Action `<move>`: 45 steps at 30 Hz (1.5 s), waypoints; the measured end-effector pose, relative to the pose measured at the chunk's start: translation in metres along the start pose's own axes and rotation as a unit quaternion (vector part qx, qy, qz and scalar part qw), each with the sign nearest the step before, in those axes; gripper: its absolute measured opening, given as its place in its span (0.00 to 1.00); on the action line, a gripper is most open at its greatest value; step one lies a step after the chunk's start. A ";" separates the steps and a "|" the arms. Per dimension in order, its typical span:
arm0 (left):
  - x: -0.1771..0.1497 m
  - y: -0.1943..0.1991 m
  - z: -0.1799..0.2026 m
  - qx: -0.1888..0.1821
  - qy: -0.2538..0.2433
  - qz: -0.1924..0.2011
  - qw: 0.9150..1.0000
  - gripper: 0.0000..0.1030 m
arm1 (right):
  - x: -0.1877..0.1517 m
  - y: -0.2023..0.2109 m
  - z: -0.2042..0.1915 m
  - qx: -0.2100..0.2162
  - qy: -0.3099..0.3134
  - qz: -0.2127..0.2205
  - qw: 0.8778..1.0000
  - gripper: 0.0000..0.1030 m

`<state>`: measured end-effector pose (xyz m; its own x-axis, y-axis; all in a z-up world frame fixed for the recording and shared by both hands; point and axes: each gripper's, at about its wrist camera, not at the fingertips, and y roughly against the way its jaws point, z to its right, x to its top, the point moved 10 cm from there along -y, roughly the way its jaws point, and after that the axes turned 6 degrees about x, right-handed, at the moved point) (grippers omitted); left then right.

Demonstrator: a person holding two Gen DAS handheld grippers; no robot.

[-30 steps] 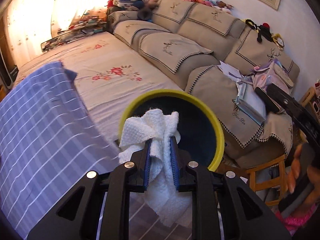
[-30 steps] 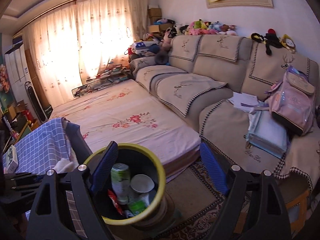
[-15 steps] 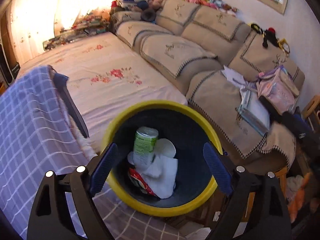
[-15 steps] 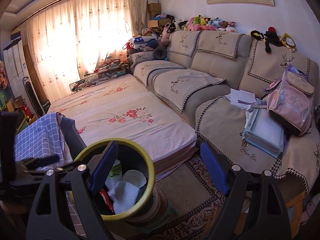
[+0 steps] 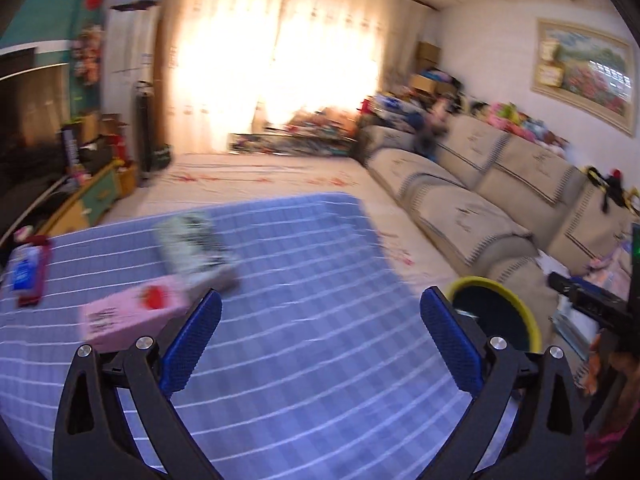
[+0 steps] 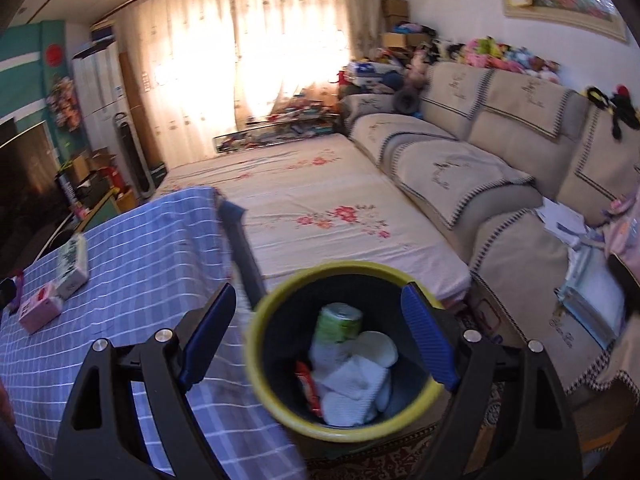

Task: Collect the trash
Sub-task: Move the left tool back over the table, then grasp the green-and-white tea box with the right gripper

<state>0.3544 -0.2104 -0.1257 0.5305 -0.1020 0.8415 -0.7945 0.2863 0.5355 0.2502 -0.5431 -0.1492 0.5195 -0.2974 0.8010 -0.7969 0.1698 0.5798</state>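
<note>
The yellow-rimmed dark trash bin stands beside the table and holds a white crumpled towel, a green can, a white lid and a red wrapper. My right gripper is open and empty, just above the bin. My left gripper is open and empty over the blue checked tablecloth. The bin rim also shows in the left wrist view, to the right of that gripper.
On the tablecloth lie a pink box, a white patterned box and a blue-red packet; the pink box and white box also show in the right wrist view. A floral bed and beige sofa lie behind.
My left gripper opened and dropped the white towel into the bin, then swung left over the table. My right gripper moved closer over the bin.
</note>
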 end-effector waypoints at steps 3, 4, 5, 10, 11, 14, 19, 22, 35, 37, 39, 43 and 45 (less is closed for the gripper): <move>-0.004 0.009 -0.069 0.054 0.018 0.007 0.998 0.95 | 0.004 -0.006 -0.049 0.030 0.028 -0.002 0.999 0.78; -0.007 0.012 -0.096 0.077 0.029 0.010 0.997 0.95 | 0.005 -0.009 -0.065 0.041 0.037 -0.005 0.998 0.78; -0.008 0.014 -0.115 0.091 0.038 0.013 0.995 0.95 | 0.006 -0.013 -0.086 0.058 0.046 -0.010 0.997 0.78; -0.025 0.018 -0.204 0.147 0.076 0.025 0.986 0.95 | 0.006 -0.032 -0.168 0.118 0.084 -0.029 0.989 0.78; -0.029 0.018 -0.214 0.150 0.086 0.024 0.985 0.95 | 0.007 -0.037 -0.187 0.133 0.094 -0.034 0.986 0.78; -0.042 0.013 -0.233 0.150 0.108 0.018 0.983 0.95 | 0.010 -0.054 -0.236 0.174 0.119 -0.052 0.976 0.78; -0.052 0.002 -0.240 0.148 0.125 0.001 0.981 0.95 | 0.017 -0.088 -0.308 0.207 0.173 -0.075 0.960 0.78; -0.053 0.004 -0.237 0.144 0.128 0.003 0.981 0.95 | 0.019 -0.108 -0.345 0.219 0.202 -0.084 0.951 0.78; -0.056 0.000 -0.235 0.136 0.128 -0.008 0.982 0.95 | 0.000 -0.181 -0.419 0.220 0.293 -0.128 0.921 0.83; -0.057 -0.003 -0.235 0.135 0.128 -0.011 0.982 0.95 | -0.005 -0.190 -0.424 0.215 0.307 -0.139 0.917 0.83; -0.057 -0.004 -0.234 0.135 0.128 -0.013 0.982 0.95 | -0.010 -0.197 -0.428 0.208 0.318 -0.149 0.913 0.83; -0.059 -0.005 -0.235 0.130 0.135 -0.017 0.982 0.95 | -0.017 -0.211 -0.430 0.187 0.326 -0.168 0.911 0.83; -0.059 -0.005 -0.235 0.130 0.136 -0.016 0.982 0.95 | -0.021 -0.219 -0.428 0.175 0.326 -0.182 0.911 0.83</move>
<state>0.3962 0.0183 -0.1946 0.5882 0.1618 0.7923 -0.8056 0.0315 0.5916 0.5456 -0.1721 -0.2296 0.7508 0.3660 0.5499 -0.5255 -0.1734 0.8329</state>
